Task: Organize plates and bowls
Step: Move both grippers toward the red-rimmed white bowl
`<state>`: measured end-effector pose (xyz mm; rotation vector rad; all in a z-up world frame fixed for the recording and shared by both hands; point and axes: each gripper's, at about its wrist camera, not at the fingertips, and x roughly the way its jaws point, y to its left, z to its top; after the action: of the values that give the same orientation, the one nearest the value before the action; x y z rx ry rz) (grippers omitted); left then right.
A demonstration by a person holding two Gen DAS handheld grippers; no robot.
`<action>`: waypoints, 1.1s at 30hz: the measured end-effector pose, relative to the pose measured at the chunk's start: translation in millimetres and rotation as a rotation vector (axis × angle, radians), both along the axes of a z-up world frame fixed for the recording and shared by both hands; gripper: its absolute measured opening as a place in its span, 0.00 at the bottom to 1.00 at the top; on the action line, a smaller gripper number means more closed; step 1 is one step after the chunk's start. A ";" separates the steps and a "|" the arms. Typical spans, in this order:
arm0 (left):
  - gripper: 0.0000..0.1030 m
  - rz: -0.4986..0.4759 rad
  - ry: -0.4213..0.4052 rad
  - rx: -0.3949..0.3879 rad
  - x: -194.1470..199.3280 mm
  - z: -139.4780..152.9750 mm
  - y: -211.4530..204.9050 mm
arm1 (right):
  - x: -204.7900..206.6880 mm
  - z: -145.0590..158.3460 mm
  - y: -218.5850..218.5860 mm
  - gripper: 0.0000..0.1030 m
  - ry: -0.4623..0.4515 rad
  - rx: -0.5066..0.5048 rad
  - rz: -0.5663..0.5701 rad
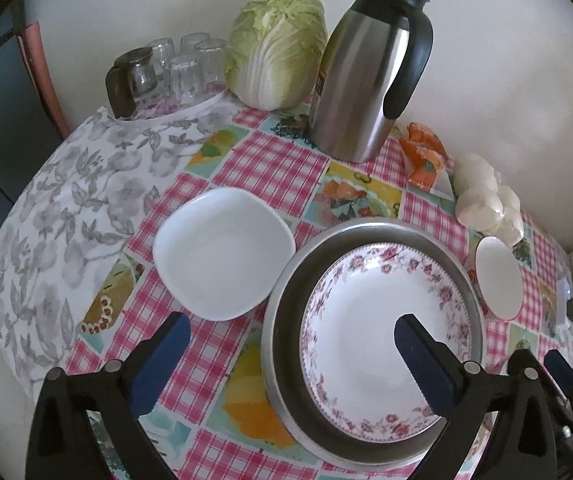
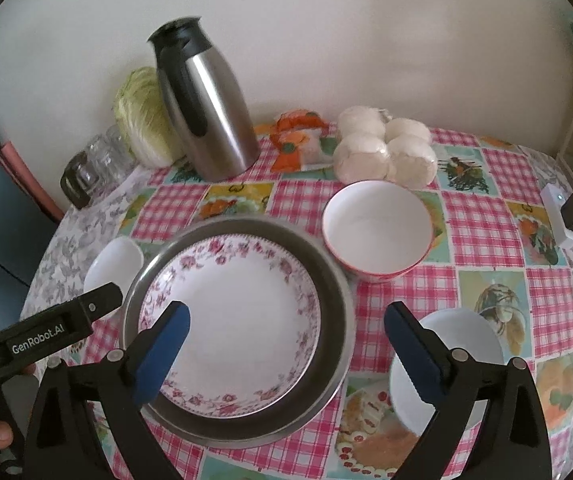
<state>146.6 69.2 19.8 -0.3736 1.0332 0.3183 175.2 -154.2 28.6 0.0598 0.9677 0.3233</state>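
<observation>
The floral plate (image 1: 386,336) is lying inside the metal pan (image 1: 286,320) on the checked tablecloth (image 1: 270,168). The left gripper (image 1: 292,336) and the right gripper (image 2: 286,330) are both being held spread wide above it — nothing is being gripped. A square white dish (image 1: 222,252) is sitting just beside the pan, a red-rimmed white bowl (image 2: 378,228) at its other side, another white bowl (image 2: 466,348) partly hidden behind the right gripper's finger. At the wall a steel thermos (image 1: 366,76), a cabbage (image 1: 278,48), upturned glasses (image 1: 182,68), an orange packet (image 2: 298,140) and wrapped white buns (image 2: 382,152) are crowding the far edge. The pan's near rim is being cut off by the fingers.
</observation>
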 end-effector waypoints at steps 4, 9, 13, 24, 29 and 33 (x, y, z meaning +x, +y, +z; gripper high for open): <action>1.00 0.003 -0.016 0.005 5.2 2.6 -3.6 | 8.7 -1.8 -21.8 0.95 0.012 0.042 -0.052; 1.00 -0.004 -0.039 0.026 13.4 5.1 -12.1 | 18.1 -4.4 -48.2 0.95 0.009 0.089 -0.121; 1.00 -0.013 -0.042 0.072 20.0 2.2 -20.3 | 22.6 -4.7 -67.8 0.95 -0.006 0.114 -0.163; 1.00 -0.028 -0.127 0.064 33.5 0.2 -33.9 | 32.8 -4.9 -106.3 0.95 -0.091 0.116 -0.248; 1.00 -0.042 -0.215 0.064 38.1 9.8 -40.9 | 39.5 -10.5 -104.7 0.95 -0.098 0.059 -0.232; 1.00 -0.030 -0.276 0.093 41.0 15.8 -44.1 | 44.7 -12.2 -102.2 0.95 -0.107 0.020 -0.220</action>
<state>187.6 25.2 35.6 -0.3078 0.7506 0.2778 219.9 -256.4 16.4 0.1642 0.8426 0.1325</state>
